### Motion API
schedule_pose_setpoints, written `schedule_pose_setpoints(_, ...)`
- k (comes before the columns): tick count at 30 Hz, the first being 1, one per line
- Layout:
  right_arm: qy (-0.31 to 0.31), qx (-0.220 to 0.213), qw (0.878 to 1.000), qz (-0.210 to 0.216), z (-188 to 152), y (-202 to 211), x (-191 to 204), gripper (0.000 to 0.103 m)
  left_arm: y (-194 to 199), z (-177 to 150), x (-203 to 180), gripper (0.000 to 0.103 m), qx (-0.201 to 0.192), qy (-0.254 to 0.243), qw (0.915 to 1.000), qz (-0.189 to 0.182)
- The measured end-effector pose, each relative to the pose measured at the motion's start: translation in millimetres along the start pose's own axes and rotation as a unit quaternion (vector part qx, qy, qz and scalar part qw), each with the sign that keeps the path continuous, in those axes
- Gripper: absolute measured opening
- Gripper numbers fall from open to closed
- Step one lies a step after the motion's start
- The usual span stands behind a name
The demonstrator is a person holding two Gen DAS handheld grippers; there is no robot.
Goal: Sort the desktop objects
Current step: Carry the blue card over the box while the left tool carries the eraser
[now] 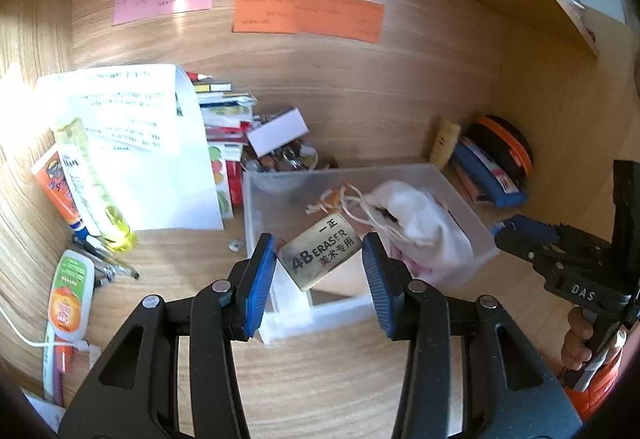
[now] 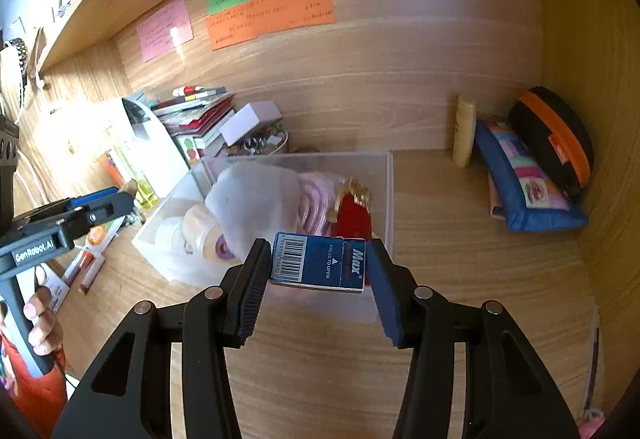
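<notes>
My left gripper is shut on a worn 4B eraser and holds it tilted above the near left corner of a clear plastic bin. My right gripper is shut on a blue Max staple box, held above the bin's near edge. The bin holds a white cloth pouch, pink cord and a red tasselled item. Each gripper shows in the other's view, the right one at right and the left one at left.
A paper sheet, tubes, a glue bottle and pens lie at left. Stacked books and a white box stand behind the bin. A blue pouch and black-orange case lean in the right corner.
</notes>
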State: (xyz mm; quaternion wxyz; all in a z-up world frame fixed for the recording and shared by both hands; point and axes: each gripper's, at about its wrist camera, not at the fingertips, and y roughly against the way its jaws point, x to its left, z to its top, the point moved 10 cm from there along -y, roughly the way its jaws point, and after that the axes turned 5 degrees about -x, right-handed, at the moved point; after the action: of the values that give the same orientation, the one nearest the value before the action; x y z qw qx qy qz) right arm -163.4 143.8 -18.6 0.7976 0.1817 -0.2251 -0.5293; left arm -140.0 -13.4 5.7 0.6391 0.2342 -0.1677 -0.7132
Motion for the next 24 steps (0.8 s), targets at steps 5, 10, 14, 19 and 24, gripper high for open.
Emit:
schedule_pose_setpoints(5, 0.006, 0.003, 1.000, -0.003, 3.8, -10.3, 2.5, 0.045, -20.9, 4.6, 9.2, 0.044, 0.010, 0.008, 0.9999, 0.006)
schedule_pose_setpoints(10, 0.012, 0.016, 1.000, -0.004, 2.6, -25.4, 2.0, 0.046, -48.1, 5.1, 14.5, 0.044, 0.024, 0.000, 0.9994, 0.025)
schedule_pose_setpoints(14, 0.019, 0.032, 0.999, -0.005, 0.0, -38.8, 1.2, 0.046, -68.6, 3.7, 18.4, 0.044, 0.041, 0.004, 0.9987, 0.028)
schedule_pose_setpoints(19, 0.026, 0.043, 0.999, -0.003, -2.5, -51.4, 0.5, 0.045, -87.7, 0.8, 18.0, 0.044, 0.058, -0.001, 0.9980, 0.025)
schedule_pose_setpoints(24, 0.041, 0.056, 0.998, -0.004, -6.3, -62.7, -0.4, 0.045, -106.8, -5.4, 16.4, 0.044, 0.078, -0.010, 0.9964, 0.030)
